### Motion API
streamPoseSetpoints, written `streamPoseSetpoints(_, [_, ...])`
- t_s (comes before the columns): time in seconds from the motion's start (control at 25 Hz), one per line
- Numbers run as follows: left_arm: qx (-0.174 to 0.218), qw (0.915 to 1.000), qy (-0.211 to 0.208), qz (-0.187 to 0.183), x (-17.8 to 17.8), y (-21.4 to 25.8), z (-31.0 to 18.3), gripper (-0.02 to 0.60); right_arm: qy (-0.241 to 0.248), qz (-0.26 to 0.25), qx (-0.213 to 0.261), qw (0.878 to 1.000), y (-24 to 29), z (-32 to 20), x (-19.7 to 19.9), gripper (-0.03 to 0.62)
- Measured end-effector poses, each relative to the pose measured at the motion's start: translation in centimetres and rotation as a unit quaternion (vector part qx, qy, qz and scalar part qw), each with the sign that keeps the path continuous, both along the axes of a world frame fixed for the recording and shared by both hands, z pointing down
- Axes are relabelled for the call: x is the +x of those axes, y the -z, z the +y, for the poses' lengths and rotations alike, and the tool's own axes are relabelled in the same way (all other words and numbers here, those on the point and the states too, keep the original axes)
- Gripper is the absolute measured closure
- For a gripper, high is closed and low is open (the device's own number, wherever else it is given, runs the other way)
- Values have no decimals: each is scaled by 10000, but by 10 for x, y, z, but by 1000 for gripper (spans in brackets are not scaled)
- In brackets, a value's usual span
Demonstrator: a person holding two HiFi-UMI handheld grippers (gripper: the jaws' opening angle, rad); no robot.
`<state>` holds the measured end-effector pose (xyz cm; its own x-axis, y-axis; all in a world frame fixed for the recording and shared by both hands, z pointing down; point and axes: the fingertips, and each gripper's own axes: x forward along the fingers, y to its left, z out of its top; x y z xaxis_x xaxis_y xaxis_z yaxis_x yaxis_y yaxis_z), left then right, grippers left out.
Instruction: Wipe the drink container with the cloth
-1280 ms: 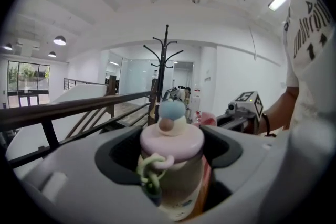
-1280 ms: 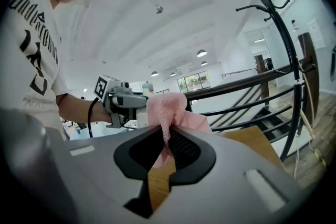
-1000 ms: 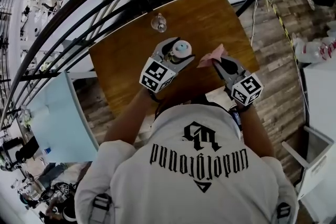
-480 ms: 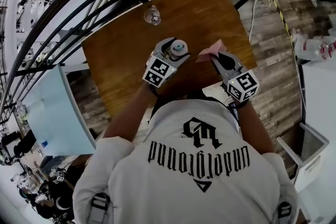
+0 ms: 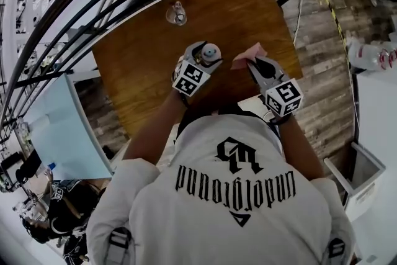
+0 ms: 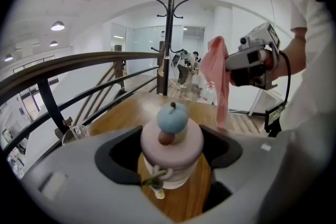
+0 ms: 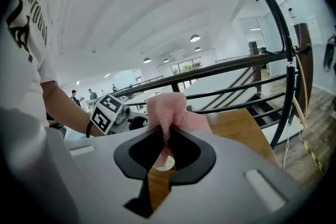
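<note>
Drink container (image 5: 211,54) sat clamped in your left gripper (image 5: 205,56) above the table (image 5: 142,71), as it had a second before; your right gripper (image 5: 255,62) kept the pink cloth (image 5: 247,56) pinched just right of the container, no closer, so I judge wiping had not begun; the left gripper view showed the cloth hanging clear of the container's lid (image 6: 171,140), a gap the head view flattened.
</note>
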<state>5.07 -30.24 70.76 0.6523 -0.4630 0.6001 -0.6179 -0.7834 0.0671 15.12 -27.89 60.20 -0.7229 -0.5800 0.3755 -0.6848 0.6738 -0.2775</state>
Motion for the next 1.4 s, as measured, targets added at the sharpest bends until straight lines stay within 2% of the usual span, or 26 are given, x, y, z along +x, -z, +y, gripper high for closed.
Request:
streamPoseSetpoints(0.2, [-108, 9997, 16, -215, -2, -14, 5, 195, 13, -4, -33, 10000, -2, 0, -1, 557])
streamPoseSetpoints(0.8, [-20, 9997, 17, -252, 1, -24, 13, 193, -122, 17, -49, 9999, -1, 7, -9, 557])
streamPoseSetpoints(1.2, [-201, 9996, 185, -6, -2, -15, 12, 192, -219, 72, 51, 9997, 9, 10, -13, 557])
streamPoseSetpoints(1.4, [-147, 9996, 233, 81, -12, -9, 32, 192, -306, 77, 147, 9994, 9, 23, -12, 557])
